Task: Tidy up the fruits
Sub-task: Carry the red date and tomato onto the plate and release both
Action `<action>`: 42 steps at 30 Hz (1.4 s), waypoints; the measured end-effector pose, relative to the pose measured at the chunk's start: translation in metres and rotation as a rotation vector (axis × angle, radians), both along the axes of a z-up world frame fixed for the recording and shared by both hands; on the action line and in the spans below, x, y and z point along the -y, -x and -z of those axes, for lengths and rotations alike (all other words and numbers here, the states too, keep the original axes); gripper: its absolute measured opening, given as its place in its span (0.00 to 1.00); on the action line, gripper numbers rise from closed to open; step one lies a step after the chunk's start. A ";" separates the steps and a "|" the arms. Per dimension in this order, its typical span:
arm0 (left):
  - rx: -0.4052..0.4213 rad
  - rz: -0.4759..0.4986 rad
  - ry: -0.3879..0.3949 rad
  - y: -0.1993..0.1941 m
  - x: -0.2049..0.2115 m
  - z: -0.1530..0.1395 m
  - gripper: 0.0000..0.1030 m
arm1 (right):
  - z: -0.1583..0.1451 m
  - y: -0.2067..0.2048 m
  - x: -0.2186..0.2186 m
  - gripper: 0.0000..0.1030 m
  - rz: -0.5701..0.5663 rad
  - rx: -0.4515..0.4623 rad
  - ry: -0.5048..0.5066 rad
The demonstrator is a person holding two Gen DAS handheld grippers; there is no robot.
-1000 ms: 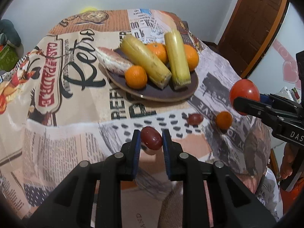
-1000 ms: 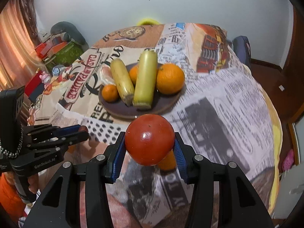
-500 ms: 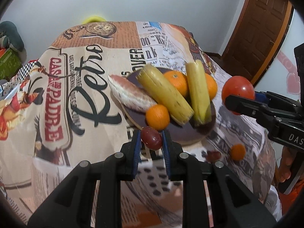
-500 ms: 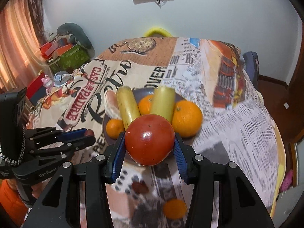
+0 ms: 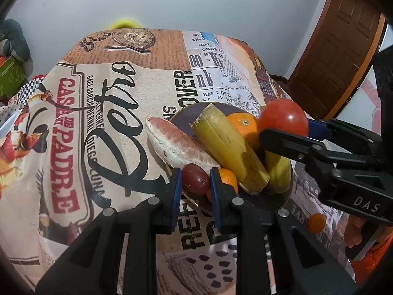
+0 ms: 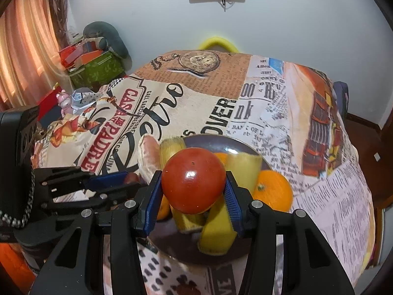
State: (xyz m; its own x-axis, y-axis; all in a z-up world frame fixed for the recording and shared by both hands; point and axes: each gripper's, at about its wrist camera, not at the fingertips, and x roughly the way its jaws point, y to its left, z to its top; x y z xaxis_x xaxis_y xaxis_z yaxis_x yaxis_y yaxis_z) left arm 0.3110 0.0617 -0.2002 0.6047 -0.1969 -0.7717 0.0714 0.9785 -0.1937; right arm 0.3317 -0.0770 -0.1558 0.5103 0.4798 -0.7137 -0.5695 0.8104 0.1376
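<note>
My left gripper [image 5: 195, 180] is shut on a dark red grape [image 5: 195, 179] and holds it over the near left rim of the dark plate [image 5: 270, 202]. My right gripper [image 6: 194, 189] is shut on a red tomato [image 6: 194, 180] and holds it above the plate [image 6: 235, 145]; it shows from the side in the left wrist view [image 5: 283, 119]. The plate holds two yellow-green cane pieces [image 5: 229, 148], oranges [image 6: 273, 189] and a pink grapefruit segment [image 5: 176, 146].
A small orange [image 5: 316, 222] lies on the printed tablecloth [image 5: 122, 113] right of the plate. A yellow chair back [image 6: 217, 43] stands behind the table. Boxes and clutter [image 6: 95, 61] sit at the left, a wooden door [image 5: 341, 46] at the right.
Both grippers have moved forward and down toward the plate with their fruit. The plate now lies just under the grape and the tomato.
</note>
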 end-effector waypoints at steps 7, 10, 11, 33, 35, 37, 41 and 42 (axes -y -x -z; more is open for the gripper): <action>-0.007 -0.003 0.004 -0.003 -0.001 0.004 0.22 | 0.000 -0.002 -0.005 0.43 -0.021 0.004 0.012; -0.005 -0.006 0.001 -0.003 -0.001 0.004 0.22 | -0.007 -0.011 -0.006 0.43 -0.019 0.006 -0.007; -0.005 -0.008 -0.003 -0.003 -0.001 0.004 0.22 | -0.009 -0.016 -0.007 0.43 -0.016 0.008 -0.007; 0.063 -0.191 -0.045 0.001 -0.055 -0.022 0.33 | 0.018 -0.073 -0.042 0.44 0.033 -0.068 0.063; 0.062 -0.195 -0.051 0.002 -0.057 -0.021 0.33 | 0.020 -0.075 -0.043 0.44 0.036 -0.074 0.077; 0.060 -0.196 -0.055 0.002 -0.057 -0.020 0.33 | 0.020 -0.076 -0.042 0.44 0.036 -0.082 0.084; 0.060 -0.191 -0.060 0.001 -0.055 -0.020 0.33 | 0.016 -0.071 -0.036 0.47 0.032 -0.084 0.082; 0.062 -0.187 -0.063 0.001 -0.052 -0.020 0.33 | 0.014 -0.069 -0.035 0.52 0.029 -0.084 0.077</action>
